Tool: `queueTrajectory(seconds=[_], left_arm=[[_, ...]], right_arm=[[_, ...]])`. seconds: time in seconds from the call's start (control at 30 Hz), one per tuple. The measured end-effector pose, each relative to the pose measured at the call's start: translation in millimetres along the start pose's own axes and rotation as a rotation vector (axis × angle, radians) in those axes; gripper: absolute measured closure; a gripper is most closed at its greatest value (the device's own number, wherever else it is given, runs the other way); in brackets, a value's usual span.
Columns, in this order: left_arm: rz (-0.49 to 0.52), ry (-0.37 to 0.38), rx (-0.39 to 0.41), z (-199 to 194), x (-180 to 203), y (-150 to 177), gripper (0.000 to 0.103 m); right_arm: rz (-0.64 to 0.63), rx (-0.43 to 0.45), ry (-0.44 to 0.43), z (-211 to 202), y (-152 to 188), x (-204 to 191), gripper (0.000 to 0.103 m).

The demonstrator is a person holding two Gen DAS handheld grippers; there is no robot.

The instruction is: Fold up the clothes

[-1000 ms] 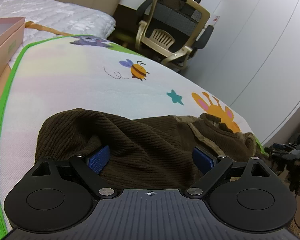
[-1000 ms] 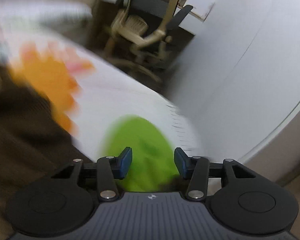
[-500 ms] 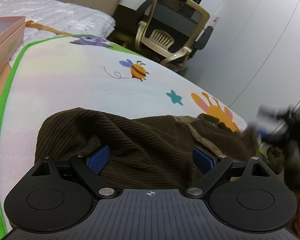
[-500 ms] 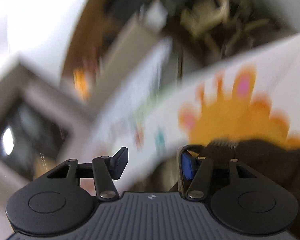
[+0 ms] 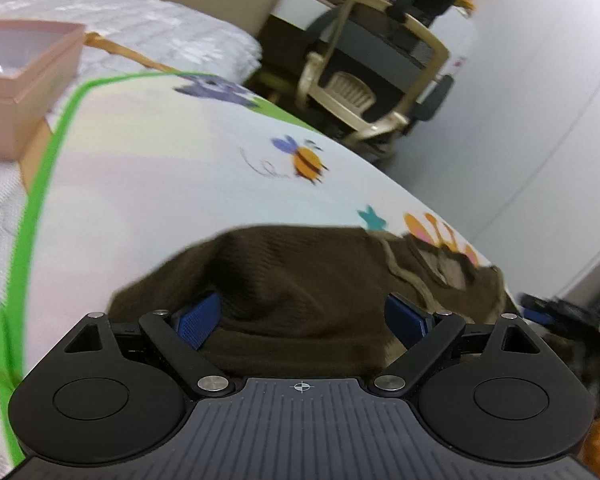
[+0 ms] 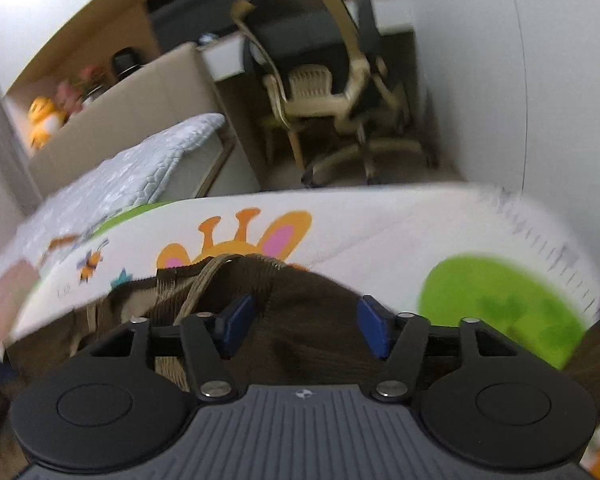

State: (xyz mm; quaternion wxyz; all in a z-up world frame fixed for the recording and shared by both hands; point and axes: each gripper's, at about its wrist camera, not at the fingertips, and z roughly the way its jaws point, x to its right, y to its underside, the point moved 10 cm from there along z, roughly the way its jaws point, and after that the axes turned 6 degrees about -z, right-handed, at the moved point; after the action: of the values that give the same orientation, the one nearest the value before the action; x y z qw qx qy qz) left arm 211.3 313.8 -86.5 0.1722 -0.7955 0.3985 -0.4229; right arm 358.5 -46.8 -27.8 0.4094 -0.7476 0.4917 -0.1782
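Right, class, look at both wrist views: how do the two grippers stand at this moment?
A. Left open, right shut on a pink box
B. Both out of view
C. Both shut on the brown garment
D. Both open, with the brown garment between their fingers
D: the left gripper and the right gripper each show blue pads spread wide apart, with the brown ribbed garment lying between them on the printed mat.

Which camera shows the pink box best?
The left wrist view: the pink box sits open at the far left, beside the printed mat. The right wrist view shows only a pinkish blur at its left edge.
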Motion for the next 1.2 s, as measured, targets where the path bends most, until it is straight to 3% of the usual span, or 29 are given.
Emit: queueTrajectory(seconds=[0.1,0.2,0.27,0.37,0.53,0.6,0.67,0.73,0.8,0.97,1.2], left_arm=[[0.001,-0.079,0.030,3,-10,-14,0.009],[-0.030,-0.087,0.022,6,-18,-20,0.009],[-0.028,-0.088,0.022,2,-19,-19,0.009],[-0.024,-0.104,0.025,-9,-21,-17,0.009],[-0.051,-0.117,0.020,-33,-26,-5,0.008],[-0.056,-0.104,0.007,-46,-23,5,0.008],[-0.029,-0.081,-0.007,-59,-14,19,0.007],[0.014,-0.057,-0.021,-73,-1,34,0.007],[0.089,-0.027,-0.046,-84,17,53,0.007],[0.337,0.029,-0.120,-105,69,114,0.006],[0.694,0.055,-0.218,-138,109,212,0.005]], right_arm=[[-0.078,-0.037,0.093,-11,14,19,0.034],[-0.156,-0.074,0.187,-23,28,39,0.034],[-0.208,-0.098,0.249,-32,37,52,0.026],[-0.286,-0.135,0.342,-45,49,71,0.025],[-0.359,-0.148,0.458,-66,63,87,0.025],[-0.276,-0.142,0.470,-79,67,103,0.025],[-0.146,-0.119,0.421,-94,70,117,0.025],[-0.065,-0.067,0.316,-112,73,110,0.025],[-0.054,-0.043,0.219,-128,83,90,0.025],[-0.160,-0.038,0.064,-162,116,26,0.025],[-0.480,-0.083,-0.128,-225,186,-72,0.025]])
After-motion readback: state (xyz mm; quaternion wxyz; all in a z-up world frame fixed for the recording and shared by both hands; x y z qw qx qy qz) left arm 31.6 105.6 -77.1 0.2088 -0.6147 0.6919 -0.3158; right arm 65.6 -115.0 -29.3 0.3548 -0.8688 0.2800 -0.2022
